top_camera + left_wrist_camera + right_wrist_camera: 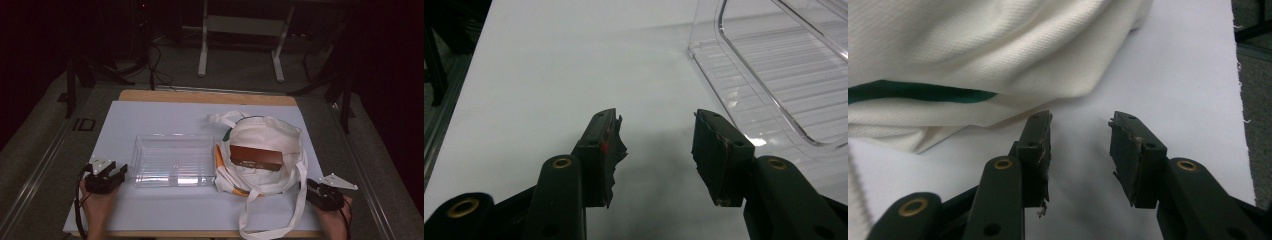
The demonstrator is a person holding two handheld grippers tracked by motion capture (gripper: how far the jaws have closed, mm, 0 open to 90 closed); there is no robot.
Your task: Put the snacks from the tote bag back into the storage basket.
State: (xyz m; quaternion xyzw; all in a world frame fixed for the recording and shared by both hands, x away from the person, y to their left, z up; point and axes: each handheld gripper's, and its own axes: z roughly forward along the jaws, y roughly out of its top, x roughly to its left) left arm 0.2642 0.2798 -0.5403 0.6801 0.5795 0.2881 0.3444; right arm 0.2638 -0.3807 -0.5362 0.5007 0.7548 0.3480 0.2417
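Near the front edge of the desk (pixel 150 212), both pairs of tongs rest apart from the goods. The left tongs (pixel 120 172) sit at the front left, jaws parted with nothing between them, just beside the clear plastic tray (pixel 172 160). The right tongs (pixel 311 186) sit at the front right, jaws likewise parted and empty, close to the cream cloth bag (pixel 262 135). On top of that bag, right of the desk's middle, lies the brown box (pixel 256 157).

The likely job is moving the box into the tray, and the soft bag is the main hazard, as I judge it. A closing jaw could pinch cloth together with the box and drag the whole bag. The long strap (pixel 299 200) trails over the front edge right by the right tongs; it could snag them on the approach. The light tray may skid if nudged from the side, and a shallow grip on the smooth box could slip.
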